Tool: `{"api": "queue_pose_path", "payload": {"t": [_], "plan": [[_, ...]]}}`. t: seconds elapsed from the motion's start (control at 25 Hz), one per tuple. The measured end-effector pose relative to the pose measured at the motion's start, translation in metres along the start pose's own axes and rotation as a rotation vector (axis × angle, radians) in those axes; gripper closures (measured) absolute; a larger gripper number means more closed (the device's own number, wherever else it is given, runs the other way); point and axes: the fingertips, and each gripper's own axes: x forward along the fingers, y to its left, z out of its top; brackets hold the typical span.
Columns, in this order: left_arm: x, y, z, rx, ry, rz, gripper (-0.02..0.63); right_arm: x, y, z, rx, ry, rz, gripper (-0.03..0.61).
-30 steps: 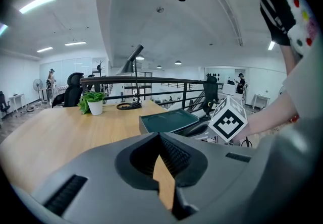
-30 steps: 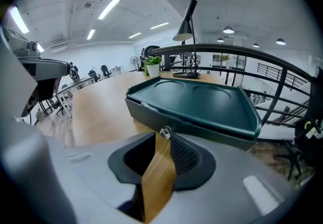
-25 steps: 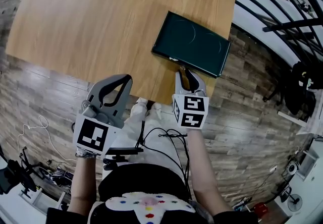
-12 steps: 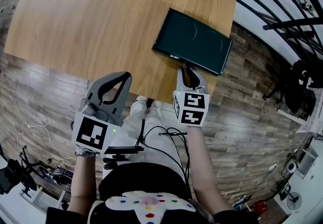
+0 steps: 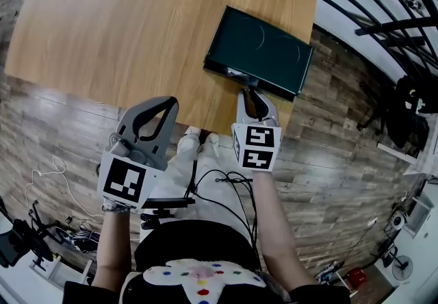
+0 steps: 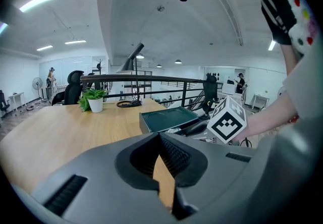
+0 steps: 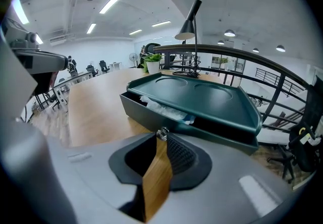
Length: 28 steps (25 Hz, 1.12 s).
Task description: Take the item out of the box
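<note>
Looking down, the head view shows a flat, dark green box [image 5: 260, 53] near the right edge of a smooth wooden table [image 5: 123, 29], with the right gripper [image 5: 250, 92] at its front. The left gripper view shows the left gripper [image 6: 160, 134], its ribbed jaws pressed together on nothing. In the right gripper view, the jaws pinch a small shiny knob [image 7: 162, 132] on the slightly open drawer [image 7: 136, 109]. Inside lies the item [image 7: 166, 111], seemingly wrapped in crinkled clear plastic.

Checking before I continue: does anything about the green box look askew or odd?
The green box lies at the corner of the table, one end at or slightly past the side edge. Its drawer is part-way out, crumpled white wrapping showing in the gap. The right tool is shut on the drawer's small silver knob.
</note>
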Motion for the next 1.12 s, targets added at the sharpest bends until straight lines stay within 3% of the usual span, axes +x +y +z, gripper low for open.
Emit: {"api": "queue_pose_path", "payload": {"t": [1.12], "plan": [[-0.034,-0.031,-0.018,0.014,-0.007,-0.021,0.609,-0.040,0.035,-0.038,-0.016,0.008,0.016,0.508]]}}
